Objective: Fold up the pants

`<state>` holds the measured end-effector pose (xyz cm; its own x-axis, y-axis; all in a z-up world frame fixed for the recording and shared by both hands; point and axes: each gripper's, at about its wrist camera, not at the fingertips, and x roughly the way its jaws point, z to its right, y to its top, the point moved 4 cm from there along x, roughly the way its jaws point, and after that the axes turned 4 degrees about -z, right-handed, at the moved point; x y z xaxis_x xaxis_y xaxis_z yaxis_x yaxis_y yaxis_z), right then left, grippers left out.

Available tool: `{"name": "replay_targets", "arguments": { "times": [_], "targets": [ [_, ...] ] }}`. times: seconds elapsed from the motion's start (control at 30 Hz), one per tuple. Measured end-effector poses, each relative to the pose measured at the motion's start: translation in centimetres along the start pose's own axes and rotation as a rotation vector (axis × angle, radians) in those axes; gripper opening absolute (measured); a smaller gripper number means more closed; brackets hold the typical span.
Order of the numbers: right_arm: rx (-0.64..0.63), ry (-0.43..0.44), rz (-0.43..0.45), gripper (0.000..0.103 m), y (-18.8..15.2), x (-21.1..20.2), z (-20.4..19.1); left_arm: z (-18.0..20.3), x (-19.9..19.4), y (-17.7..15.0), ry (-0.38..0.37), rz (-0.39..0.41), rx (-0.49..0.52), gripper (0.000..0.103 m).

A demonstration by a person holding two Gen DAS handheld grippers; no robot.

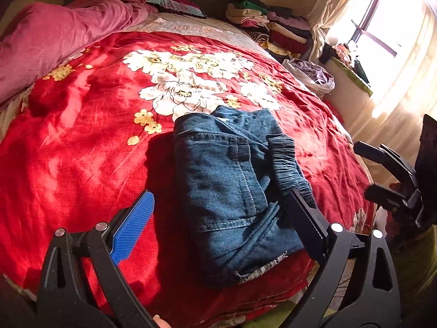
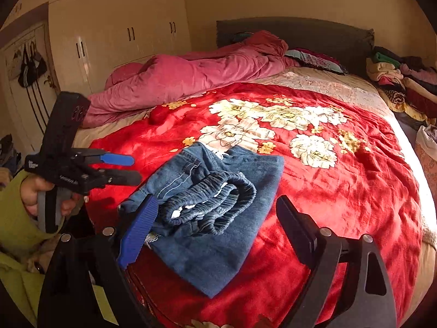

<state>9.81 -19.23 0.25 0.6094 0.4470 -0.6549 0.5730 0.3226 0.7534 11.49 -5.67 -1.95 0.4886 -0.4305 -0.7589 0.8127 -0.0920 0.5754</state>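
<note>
Blue denim pants (image 1: 226, 180) lie folded into a compact bundle on the red flowered blanket (image 1: 82, 142), near the bed's front edge. Their elastic waistband (image 2: 213, 205) sits bunched on top. My left gripper (image 1: 220, 192) hovers over the bundle, open, with its blue and black fingers on either side and clear of the cloth. My right gripper (image 2: 217, 199) is also open above the pants (image 2: 218, 218), holding nothing. In the right wrist view the left gripper (image 2: 135, 169) shows at the left in a hand with a green sleeve. The right gripper (image 1: 363, 168) appears at the right edge of the left wrist view.
A pink quilt (image 2: 177, 79) lies crumpled along the far left of the bed. Stacked folded clothes (image 1: 267, 24) fill the far right corner, with a bag of laundry (image 1: 314, 73) beside the bed. A wardrobe (image 2: 114, 27) stands at the left and a bright curtained window (image 1: 382, 27) at the right.
</note>
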Motion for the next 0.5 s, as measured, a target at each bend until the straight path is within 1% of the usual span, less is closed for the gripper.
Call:
{"name": "replay_targets", "arguments": {
  "times": [0.2, 0.23, 0.27, 0.33, 0.4, 0.43, 0.5],
  "targets": [
    [-0.145, 0.104, -0.015, 0.087, -0.1, 0.8, -4.9, -2.7, 0.8, 1.8, 0.036, -0.015, -0.047, 0.089],
    [-0.17, 0.117, -0.019, 0.087, -0.2, 1.1, -5.7, -3.0, 1.0, 2.1, 0.035, -0.019, -0.05, 0.082],
    [-0.197, 0.134, -0.029, 0.085, -0.2, 1.5, -6.5, -3.2, 1.2, 2.3, 0.033, -0.025, -0.05, 0.078],
    [-0.244, 0.156, -0.055, 0.076, -0.3, 2.6, -8.0, -3.3, 1.8, 2.6, 0.027, -0.044, -0.043, 0.064],
    [-0.293, 0.15, -0.075, 0.068, -0.3, 3.9, -9.1, -3.3, 2.5, 2.7, 0.025, -0.063, -0.043, 0.052],
    [-0.311, 0.152, -0.092, 0.063, -0.3, 4.5, -9.5, -3.3, 2.9, 2.7, 0.014, -0.073, -0.042, 0.049],
    [-0.359, 0.155, -0.118, 0.057, -0.3, 5.8, -10.3, -3.1, 3.5, 2.7, 0.008, -0.084, -0.034, 0.046]
  ]
}}
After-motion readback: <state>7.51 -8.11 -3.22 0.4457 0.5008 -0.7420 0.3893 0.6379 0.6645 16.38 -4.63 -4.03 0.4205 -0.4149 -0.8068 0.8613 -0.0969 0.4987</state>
